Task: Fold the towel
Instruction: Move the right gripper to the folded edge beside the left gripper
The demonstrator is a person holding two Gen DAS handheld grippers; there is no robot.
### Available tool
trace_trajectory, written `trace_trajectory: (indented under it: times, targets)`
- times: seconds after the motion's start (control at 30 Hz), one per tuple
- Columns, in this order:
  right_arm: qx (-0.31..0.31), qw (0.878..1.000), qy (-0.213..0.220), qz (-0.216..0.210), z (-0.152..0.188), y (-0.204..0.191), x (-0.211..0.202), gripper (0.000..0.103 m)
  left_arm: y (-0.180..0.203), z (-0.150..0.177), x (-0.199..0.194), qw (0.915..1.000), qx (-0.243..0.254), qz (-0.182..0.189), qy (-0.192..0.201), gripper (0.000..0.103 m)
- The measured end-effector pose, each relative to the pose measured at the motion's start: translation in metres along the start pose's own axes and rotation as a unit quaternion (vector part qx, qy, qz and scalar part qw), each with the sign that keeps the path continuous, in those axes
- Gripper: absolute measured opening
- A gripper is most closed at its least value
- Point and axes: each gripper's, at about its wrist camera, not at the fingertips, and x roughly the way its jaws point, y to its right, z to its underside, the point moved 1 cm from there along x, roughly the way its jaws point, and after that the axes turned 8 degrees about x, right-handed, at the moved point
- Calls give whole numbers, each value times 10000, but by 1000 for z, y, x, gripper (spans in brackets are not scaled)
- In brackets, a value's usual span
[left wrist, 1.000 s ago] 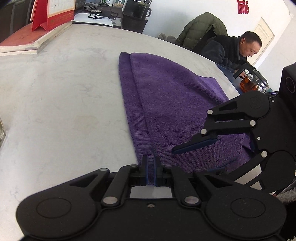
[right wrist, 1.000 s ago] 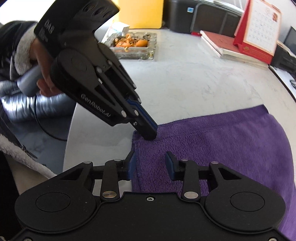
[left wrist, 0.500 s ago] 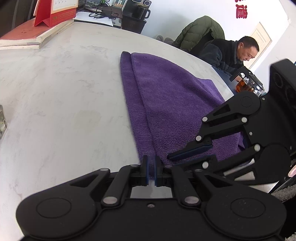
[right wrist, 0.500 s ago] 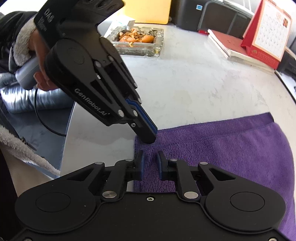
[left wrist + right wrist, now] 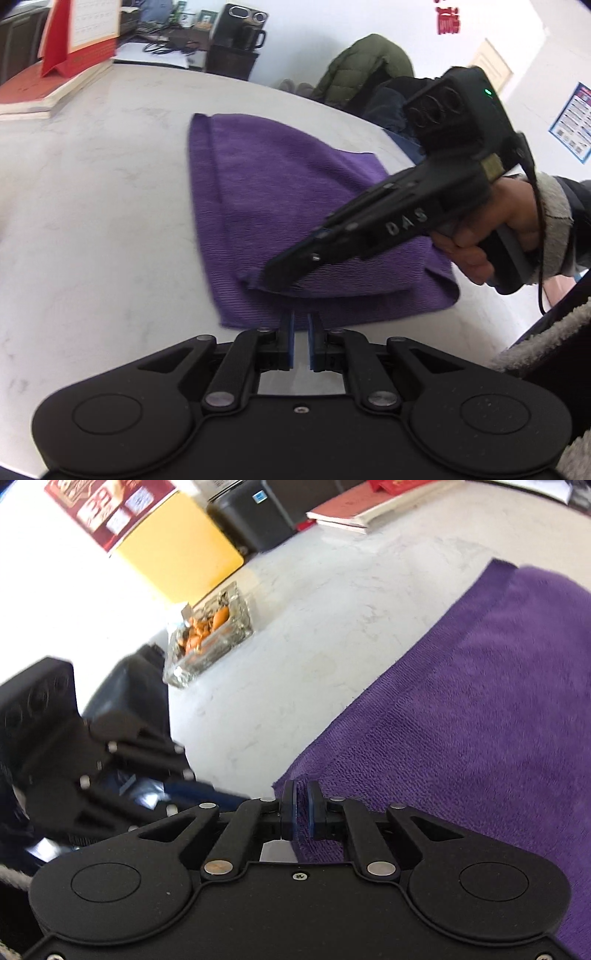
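Purple towel [image 5: 266, 206] flat on marble tabletop [image 5: 92, 229], long axis running away; left gripper [image 5: 301, 345] and right gripper [image 5: 302, 812] each pinching its near edge, corner lifted.

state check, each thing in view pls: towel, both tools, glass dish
purple towel: folded on the table, near corner of top layer lifted
right tool: shut on purple towel corner
left tool: shut, at the towel's near edge
glass dish: upright, holds orange scraps
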Motion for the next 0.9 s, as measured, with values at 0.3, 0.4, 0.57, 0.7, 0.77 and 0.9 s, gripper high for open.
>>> trace_trajectory:
  times: [0.3,0.4,0.57,0.7,0.77,0.9]
  targets:
    - [216,9994,-10,-252,-7,5,-9,5,10,3,28,10000,-58,75,-6,6]
    - [286,9989,20,-358,-9,3,-14,5,8,6,31,9999,-154,73,-27,6]
    - [467,9973,127,-556,-13,2,-27,5,4,7,31,9996,-245,108,-13,6]
    - [486,9956,177,-778,-17,-6,-33,5,3,7,32,9996,-238,120,-8,6]
    - [371,9963,147,-763,-19,-12,-29,5,2,7,32,9996,-255,131,-3,6]
    - [64,9987,85,-508,-21,-17,-23,5,2,7,32,9996,-233,127,2,6]
